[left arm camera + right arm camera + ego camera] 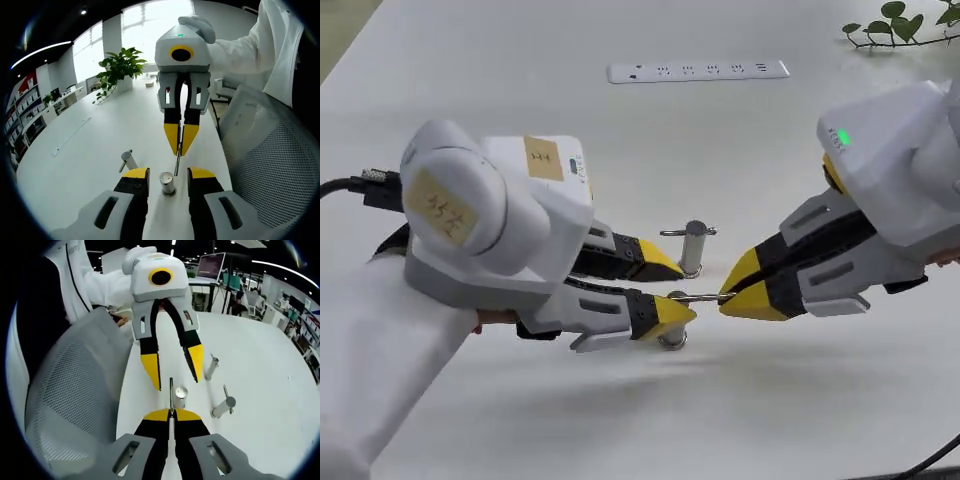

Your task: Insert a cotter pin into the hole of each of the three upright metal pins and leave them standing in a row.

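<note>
Head view: my left gripper [685, 290] comes in from 9 o'clock with its jaws spread, one on each side of an upright metal pin [672, 337] that stands on the white table [770, 400]. The left gripper view shows a gap between each jaw and the metal pin, so nothing is grasped.

My right gripper [724, 300] comes in from 3 o'clock, jaws clenched on a cotter pin [702, 297]. The cotter pin is held level, and its free end points to 9 o'clock and reaches the upper part of the metal pin. I cannot tell whether the end sits in the hole. In the right gripper view the cotter pin runs just beside the metal pin, on its 9 o'clock side.

Right gripper view: two more pins stand on the table, apart from the metal pin. The far pin [212, 367] is at about 1 o'clock of it and the near pin [223, 406] at about 3 o'clock. Each has a cotter through its top.

Head view, 12 o'clock, well apart from the work: a white power strip [698, 71]. At 1 o'clock, a leafy sprig [898, 25].
</note>
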`<action>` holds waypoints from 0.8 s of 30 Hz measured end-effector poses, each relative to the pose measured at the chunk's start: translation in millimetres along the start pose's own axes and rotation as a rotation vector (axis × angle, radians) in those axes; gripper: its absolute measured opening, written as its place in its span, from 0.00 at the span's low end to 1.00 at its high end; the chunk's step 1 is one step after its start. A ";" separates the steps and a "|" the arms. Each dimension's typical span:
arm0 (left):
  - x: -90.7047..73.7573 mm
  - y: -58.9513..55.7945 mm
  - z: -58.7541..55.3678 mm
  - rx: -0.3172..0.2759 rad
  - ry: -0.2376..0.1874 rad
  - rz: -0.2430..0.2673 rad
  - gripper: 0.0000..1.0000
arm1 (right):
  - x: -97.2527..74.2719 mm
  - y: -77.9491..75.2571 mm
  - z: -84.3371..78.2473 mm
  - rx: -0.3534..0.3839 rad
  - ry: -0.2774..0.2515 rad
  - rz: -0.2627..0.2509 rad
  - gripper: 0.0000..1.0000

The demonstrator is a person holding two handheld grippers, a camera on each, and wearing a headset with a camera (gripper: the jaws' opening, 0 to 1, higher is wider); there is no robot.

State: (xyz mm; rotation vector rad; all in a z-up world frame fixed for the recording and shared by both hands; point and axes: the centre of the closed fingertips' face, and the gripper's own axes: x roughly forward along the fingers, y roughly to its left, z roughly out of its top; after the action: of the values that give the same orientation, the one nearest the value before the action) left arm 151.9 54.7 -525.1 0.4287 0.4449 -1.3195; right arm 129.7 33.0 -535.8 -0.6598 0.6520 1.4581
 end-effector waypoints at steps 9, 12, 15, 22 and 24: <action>7.0 3.0 -16.3 -0.007 0.059 -0.014 0.22 | -1.8 -8.0 -26.0 0.036 0.049 -0.033 0.00; 12.0 3.3 -17.2 -0.006 0.065 -0.021 0.22 | -2.5 -9.9 -30.4 0.046 0.054 -0.041 0.00; 16.3 3.6 -17.7 -0.006 0.068 -0.026 0.19 | -1.5 -13.0 -35.4 0.051 0.066 -0.051 0.00; 19.3 2.2 -17.3 -0.019 0.064 -0.038 0.10 | 2.1 -14.0 -33.4 0.046 0.061 -0.043 0.00; 19.0 3.2 -17.6 -0.035 0.062 -0.036 0.10 | 4.2 -13.7 -32.3 0.041 0.062 -0.039 0.00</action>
State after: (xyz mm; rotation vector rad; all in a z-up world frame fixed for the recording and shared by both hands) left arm 157.5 49.1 -550.0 0.4347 0.5288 -1.3338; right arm 143.5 11.6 -560.3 -0.6843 0.7115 1.3892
